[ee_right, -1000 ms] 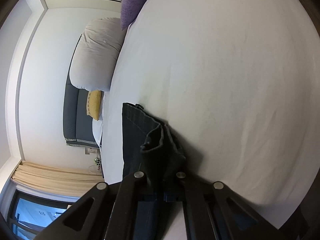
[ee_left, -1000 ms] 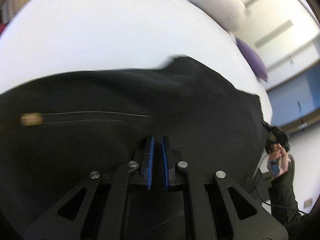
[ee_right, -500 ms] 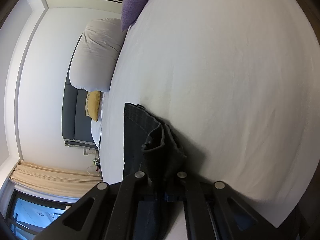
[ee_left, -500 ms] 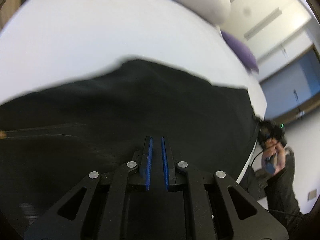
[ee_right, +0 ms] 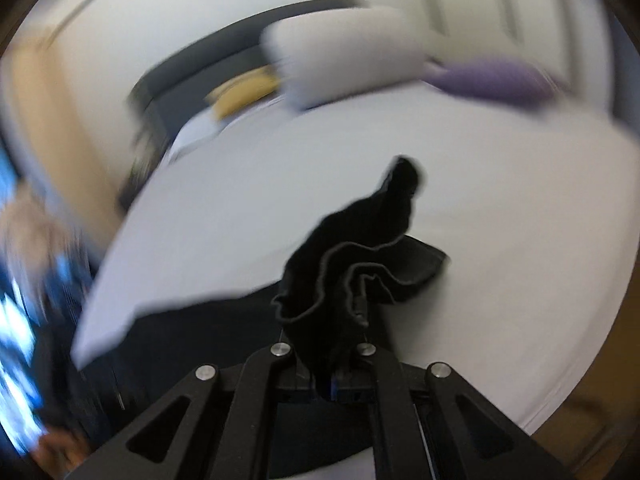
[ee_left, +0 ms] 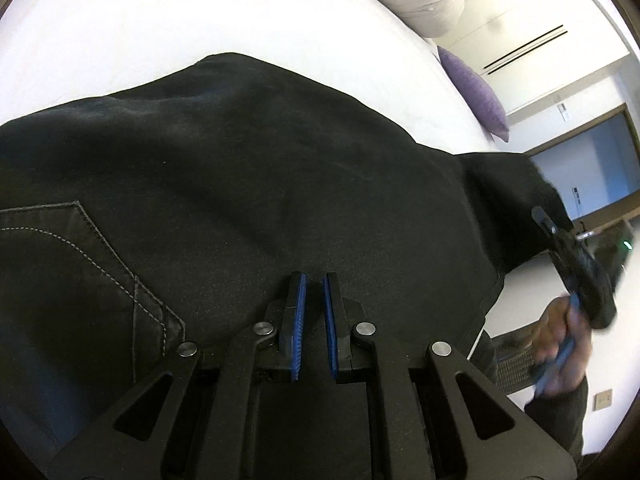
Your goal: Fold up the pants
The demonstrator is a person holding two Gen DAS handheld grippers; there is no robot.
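Carrying the hem across calls for a smooth arc that lands it square on the waistband end, and the left wrist view shows that end: the black pants (ee_left: 248, 184) spread on the white bed (ee_left: 160, 20), the left gripper (ee_left: 313, 312) angled down over them near the back pocket (ee_left: 80, 264), jaws nearly closed with nothing visibly between. In the right wrist view, the right gripper (ee_right: 330, 376) is clamped on the bunched hem (ee_right: 352, 264), raised above the sheet and tilted downward; surroundings are blurred.
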